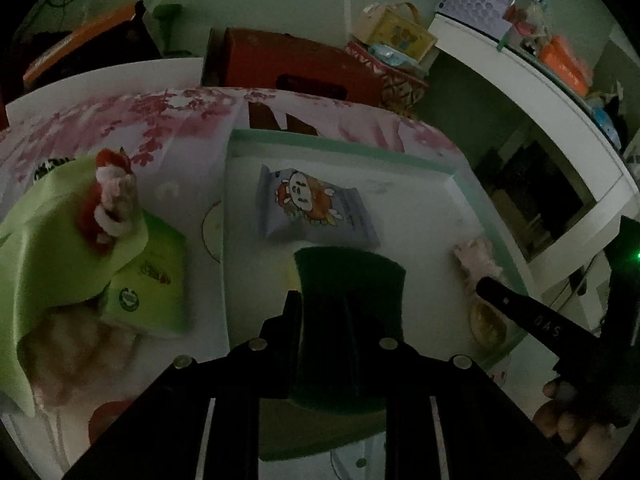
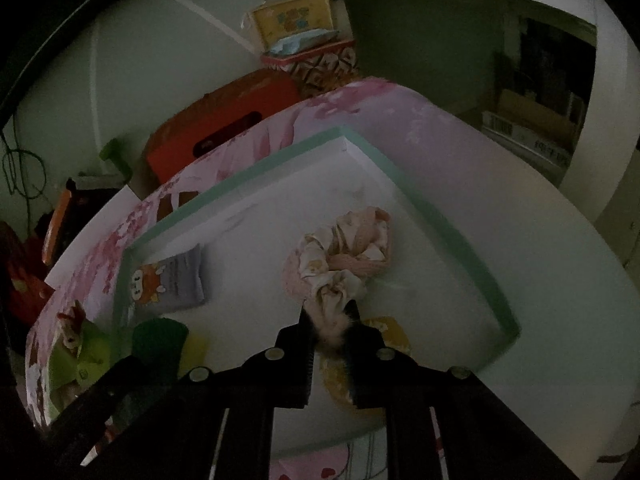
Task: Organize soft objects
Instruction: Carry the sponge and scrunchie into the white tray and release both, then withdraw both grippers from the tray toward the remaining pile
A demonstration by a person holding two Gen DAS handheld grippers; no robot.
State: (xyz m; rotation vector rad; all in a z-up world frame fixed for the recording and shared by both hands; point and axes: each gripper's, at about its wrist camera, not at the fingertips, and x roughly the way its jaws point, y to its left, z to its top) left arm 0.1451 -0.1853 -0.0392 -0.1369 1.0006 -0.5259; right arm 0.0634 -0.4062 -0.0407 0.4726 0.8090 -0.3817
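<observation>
A white tray with a mint-green rim (image 1: pixel 344 140) lies on a floral tablecloth. My left gripper (image 1: pixel 320 300) is shut on a dark green sponge (image 1: pixel 352 272) with a yellow underside, low over the tray's near part. A pale snack packet (image 1: pixel 316 208) with a cartoon face lies in the tray beyond it. In the right wrist view my right gripper (image 2: pixel 330 312) is shut on the tail of a pink bunched cloth (image 2: pixel 344 252) whose bulk rests on the tray floor (image 2: pixel 256 240). A yellow soft item (image 2: pixel 390 330) lies just beneath that gripper's right finger.
Left of the tray lie a light green cloth (image 1: pixel 52 232), a red-and-white plush toy (image 1: pixel 110 200) and a green packet (image 1: pixel 156 280). A red box (image 1: pixel 288 68) and a patterned bag (image 1: pixel 400 84) stand behind the table. White shelving (image 1: pixel 540 92) runs along the right.
</observation>
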